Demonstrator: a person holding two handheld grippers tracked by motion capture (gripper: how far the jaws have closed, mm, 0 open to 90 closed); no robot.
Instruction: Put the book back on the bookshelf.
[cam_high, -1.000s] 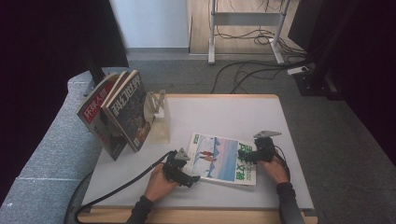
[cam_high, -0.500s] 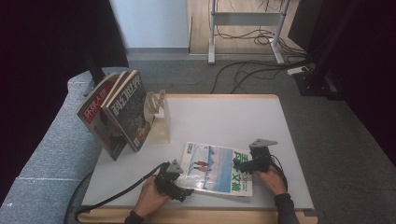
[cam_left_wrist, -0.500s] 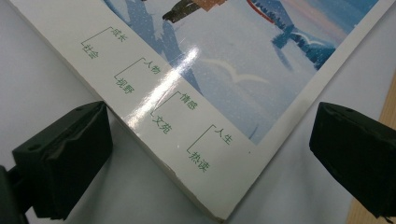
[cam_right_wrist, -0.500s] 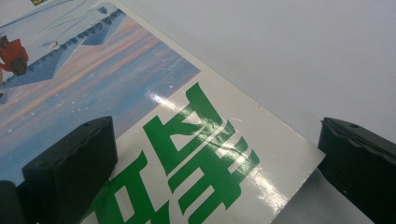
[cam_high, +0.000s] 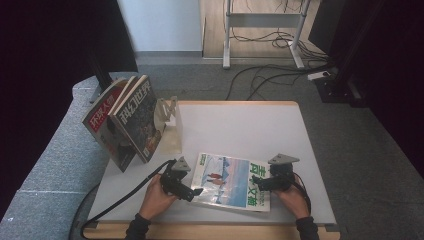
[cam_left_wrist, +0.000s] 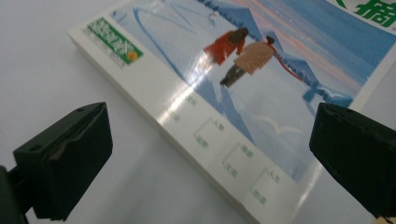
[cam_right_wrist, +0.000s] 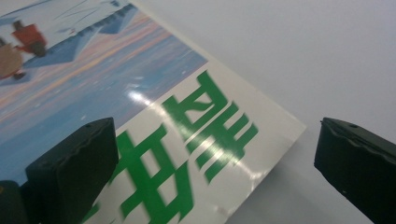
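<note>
Magazine (cam_high: 231, 180): laid flat near the front edge of the tabletop (cam_high: 250, 130), drawn nearer that edge than half a second ago. Left hand-held gripper (cam_high: 196, 191) and right hand-held gripper (cam_high: 256, 181): jaws spread wide, straddling opposite short edges, apparently positioned for a two-sided lift. Upright magazines (cam_high: 127, 120): racked at the left edge, unmoved.

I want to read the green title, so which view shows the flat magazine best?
The high view: the whole magazine lies visible. The left gripper view shows its spine edge and two figures, the right gripper view just a title corner.
</note>
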